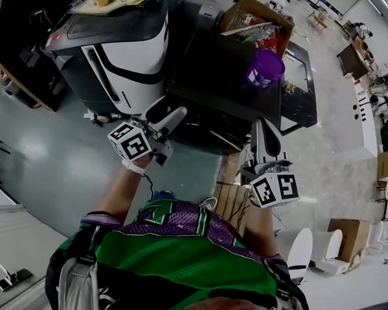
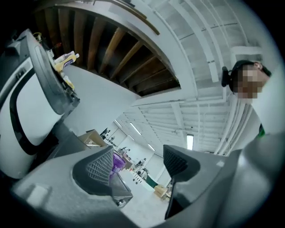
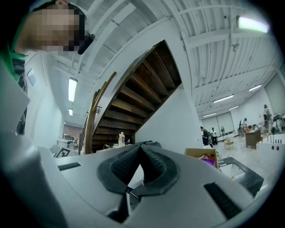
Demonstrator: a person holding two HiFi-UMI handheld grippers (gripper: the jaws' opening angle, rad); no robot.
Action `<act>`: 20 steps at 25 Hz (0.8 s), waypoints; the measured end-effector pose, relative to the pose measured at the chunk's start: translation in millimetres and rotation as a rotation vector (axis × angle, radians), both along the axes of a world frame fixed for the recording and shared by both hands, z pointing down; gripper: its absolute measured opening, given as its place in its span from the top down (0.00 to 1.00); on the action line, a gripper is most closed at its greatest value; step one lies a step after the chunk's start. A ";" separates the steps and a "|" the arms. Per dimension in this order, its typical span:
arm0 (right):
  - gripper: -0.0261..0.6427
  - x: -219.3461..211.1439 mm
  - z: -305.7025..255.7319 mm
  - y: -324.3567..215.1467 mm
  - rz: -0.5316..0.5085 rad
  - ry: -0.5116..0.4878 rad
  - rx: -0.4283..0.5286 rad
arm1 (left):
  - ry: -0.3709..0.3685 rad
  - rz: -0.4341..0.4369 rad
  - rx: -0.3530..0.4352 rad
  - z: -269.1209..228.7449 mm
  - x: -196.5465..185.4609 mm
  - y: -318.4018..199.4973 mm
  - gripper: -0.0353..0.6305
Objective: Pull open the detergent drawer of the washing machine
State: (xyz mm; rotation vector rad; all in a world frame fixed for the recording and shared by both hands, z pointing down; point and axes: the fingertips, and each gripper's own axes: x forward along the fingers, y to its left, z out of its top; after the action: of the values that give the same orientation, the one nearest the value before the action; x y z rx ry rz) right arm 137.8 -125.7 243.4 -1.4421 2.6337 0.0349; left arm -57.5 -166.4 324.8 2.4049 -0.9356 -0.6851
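A dark washing machine [image 1: 224, 75] stands in front of me in the head view, its front face low and in shadow; I cannot make out its detergent drawer. A purple tub [image 1: 264, 68] sits on its top. My left gripper [image 1: 169, 112] hovers at the machine's near left corner, open, and in the left gripper view nothing lies between the spread pads of the left gripper [image 2: 138, 167]. My right gripper [image 1: 262, 127] points at the machine's near right front, and the right gripper [image 3: 140, 153] is shut with its pads together on nothing.
A white and black appliance [image 1: 115, 56] stands to the left of the dark machine, with clutter on top. Behind the tub is an open cardboard box [image 1: 256, 21]. A white bin [image 1: 299, 247] and another box [image 1: 348, 237] sit on the floor at right. A staircase [image 3: 133, 102] rises behind.
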 end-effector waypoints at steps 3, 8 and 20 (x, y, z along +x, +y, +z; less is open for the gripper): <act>0.96 6.3 5.3 -9.3 0.002 0.005 -0.007 | 0.054 0.034 -0.055 26.1 8.5 -15.1 0.44; 0.96 12.0 16.1 -30.2 0.010 0.004 -0.012 | 0.047 0.053 -0.116 77.1 18.5 -35.6 0.44; 0.96 6.4 51.4 -55.2 -0.013 0.058 -0.016 | -0.043 0.076 -0.280 185.8 37.5 -71.6 0.44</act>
State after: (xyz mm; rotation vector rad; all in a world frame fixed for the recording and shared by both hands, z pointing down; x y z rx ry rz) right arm 144.2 -180.9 294.8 -1.4507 2.6949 0.0552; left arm -20.0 -238.0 510.6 2.2015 -0.8880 -0.4438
